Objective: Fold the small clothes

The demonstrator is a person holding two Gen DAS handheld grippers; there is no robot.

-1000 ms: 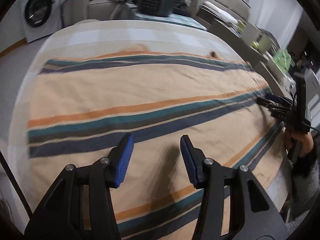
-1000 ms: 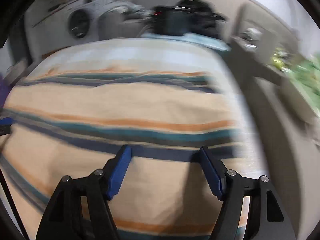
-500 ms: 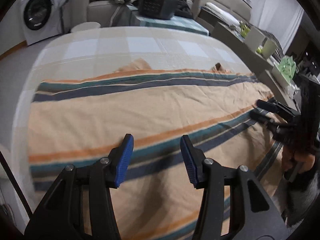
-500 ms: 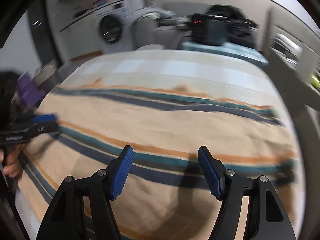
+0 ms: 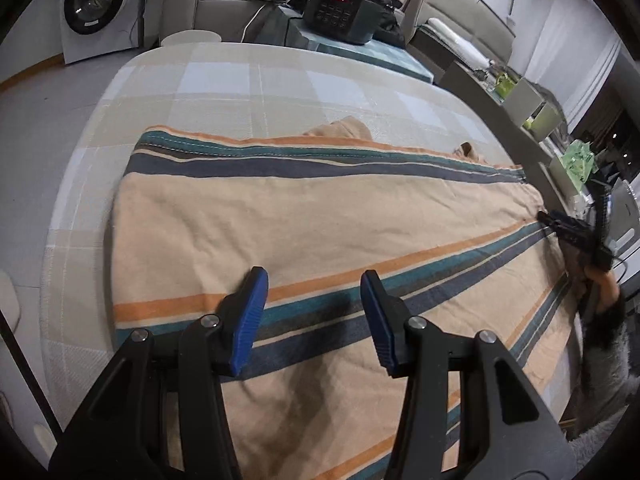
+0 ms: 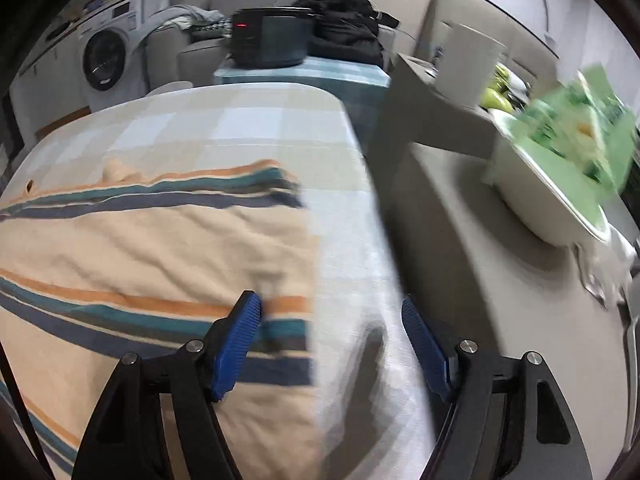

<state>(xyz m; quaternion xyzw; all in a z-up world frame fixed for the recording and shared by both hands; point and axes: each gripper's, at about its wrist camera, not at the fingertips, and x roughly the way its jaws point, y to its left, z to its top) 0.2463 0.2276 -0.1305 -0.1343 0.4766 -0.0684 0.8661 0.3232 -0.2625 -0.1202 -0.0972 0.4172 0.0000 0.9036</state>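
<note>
Currently, a striped garment (image 5: 320,232) is being lined up for a fold, lying flat on the checked tabletop (image 5: 248,80).

Ahead of and beneath the left tool (image 5: 314,316) the cloth is lying spread, with that tool's jaws standing parted and nothing being gripped. The right tool (image 6: 331,344) is being held over the garment's right edge (image 6: 308,280), its left finger above the stripes and its right finger above bare tabletop; its jaws have just been opening and nothing is being pinched between them. The fabric is judged soft, light and limp, likely to sag and wrinkle when lifted. Hold is probably best taken at the side edges or corners, so that both layers are being caught together.
</note>
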